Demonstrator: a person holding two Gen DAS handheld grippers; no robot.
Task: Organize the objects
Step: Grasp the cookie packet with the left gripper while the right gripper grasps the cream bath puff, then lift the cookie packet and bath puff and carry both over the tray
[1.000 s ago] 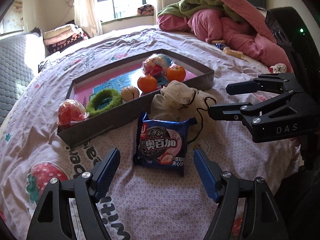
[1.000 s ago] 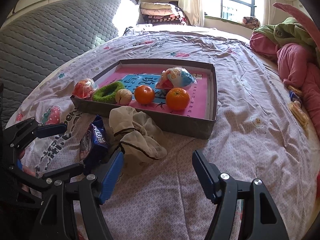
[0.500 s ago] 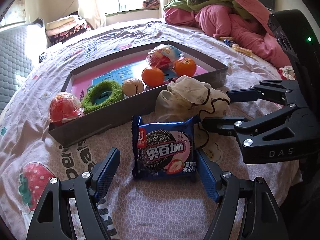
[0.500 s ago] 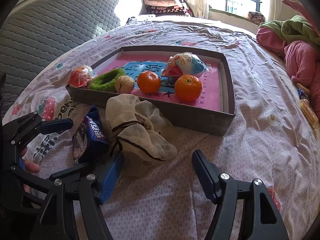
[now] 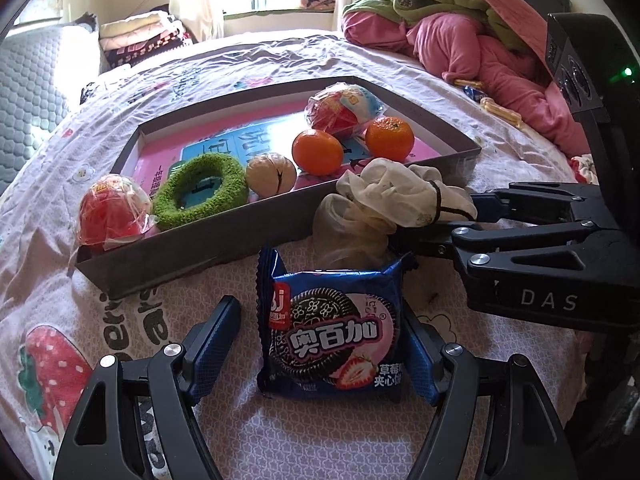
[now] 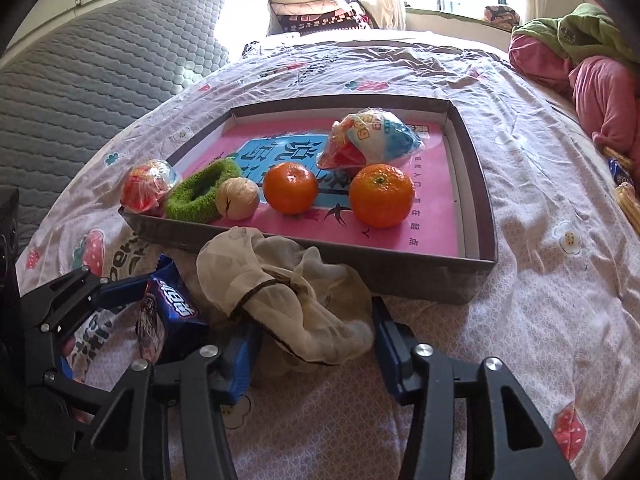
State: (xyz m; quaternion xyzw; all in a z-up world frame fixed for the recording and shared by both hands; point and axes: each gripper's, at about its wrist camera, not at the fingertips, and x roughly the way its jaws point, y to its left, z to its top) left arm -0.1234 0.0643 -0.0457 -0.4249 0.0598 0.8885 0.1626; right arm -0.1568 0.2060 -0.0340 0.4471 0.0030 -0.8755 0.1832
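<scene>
A blue cookie packet (image 5: 334,330) lies on the bed between the open fingers of my left gripper (image 5: 324,340); the right finger touches its edge. It also shows in the right wrist view (image 6: 168,316). A crumpled cream cloth (image 6: 288,300) lies against the grey tray's near wall (image 6: 400,272), between the open fingers of my right gripper (image 6: 316,340). In the left wrist view the cloth (image 5: 384,204) sits by the right gripper (image 5: 452,220). The tray (image 5: 192,248) holds two oranges (image 6: 382,196), a green ring (image 6: 202,192), a pale ball (image 6: 238,198) and wrapped snacks (image 6: 370,142).
The bed has a patterned pink sheet (image 6: 540,280). Pink and green bedding (image 5: 460,32) is piled at the back right. A quilted grey headboard (image 6: 80,72) stands to the left. Small snack items (image 6: 624,188) lie on the sheet at the right edge.
Both grippers have moved forward. The cookie packet now sits between my left fingers, and the cloth between my right fingers. Both stay open.
</scene>
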